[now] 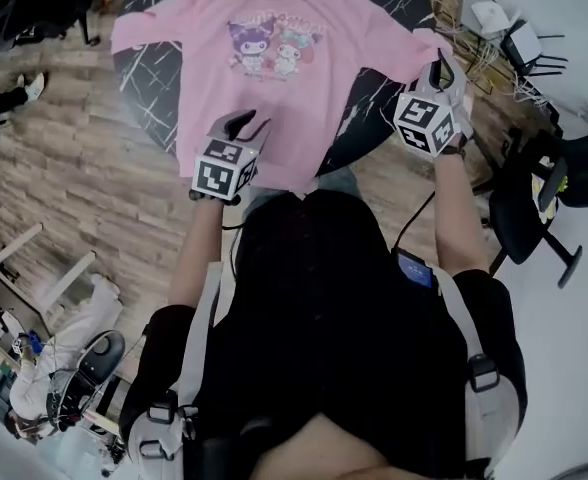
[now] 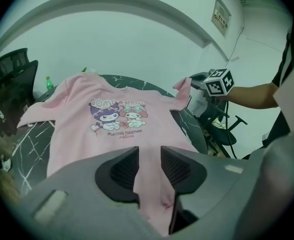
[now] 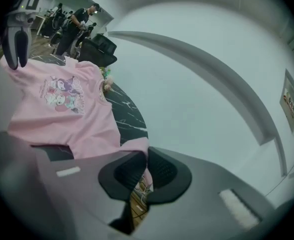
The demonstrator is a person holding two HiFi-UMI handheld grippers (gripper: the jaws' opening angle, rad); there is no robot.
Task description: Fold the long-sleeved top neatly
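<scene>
Pink top [image 1: 274, 78] lies spread on the dark table [image 1: 146, 93], its hem pinched at six o'clock by the left gripper [image 1: 246, 128], jaws partly closed, and its sleeve clamped at three o'clock by the right gripper [image 1: 440, 70], jaws nearly together.

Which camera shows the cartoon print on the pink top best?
The left gripper view: the cartoon print on the pink top sits central, large and upright. The head view shows it smaller, near the top edge; the right gripper view shows it small and tilted at the left.
</scene>
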